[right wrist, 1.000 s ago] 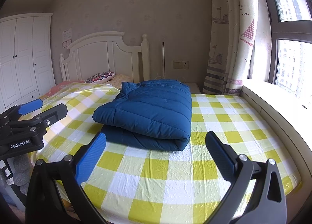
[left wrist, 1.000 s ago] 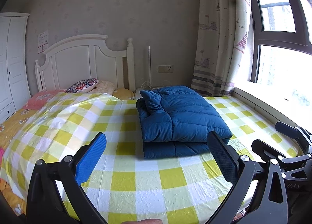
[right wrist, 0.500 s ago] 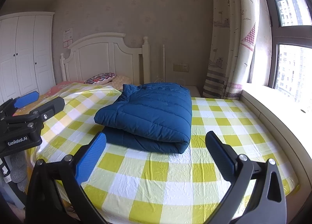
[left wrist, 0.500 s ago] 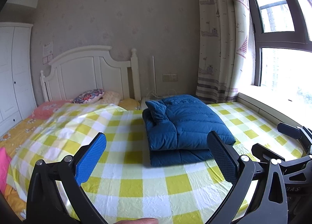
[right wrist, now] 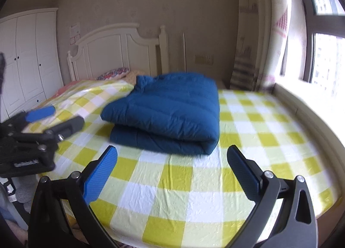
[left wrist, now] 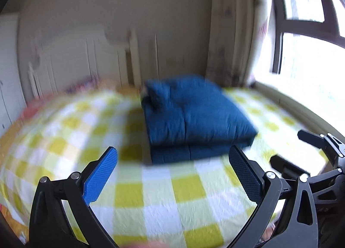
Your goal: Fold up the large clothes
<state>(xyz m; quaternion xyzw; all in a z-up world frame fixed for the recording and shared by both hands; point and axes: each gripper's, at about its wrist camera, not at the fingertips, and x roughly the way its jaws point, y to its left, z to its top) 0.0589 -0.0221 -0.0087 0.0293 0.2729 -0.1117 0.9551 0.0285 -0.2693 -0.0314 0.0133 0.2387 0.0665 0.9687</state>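
A dark blue padded jacket lies folded into a thick rectangle in the middle of the bed; it also shows in the right wrist view. My left gripper is open and empty, held over the near part of the bed, short of the jacket. My right gripper is also open and empty, near the bed's foot. In the right wrist view the left gripper shows at the left edge. The left wrist view is motion-blurred.
The bed has a yellow and white checked sheet. A white headboard and pillows stand at the far end. A white wardrobe is at left. A curtain and window ledge are at right.
Both grippers have drawn back and lifted from the jacket, so it looks smaller and farther. The left view has turned blurry from fast motion. Both stay open.
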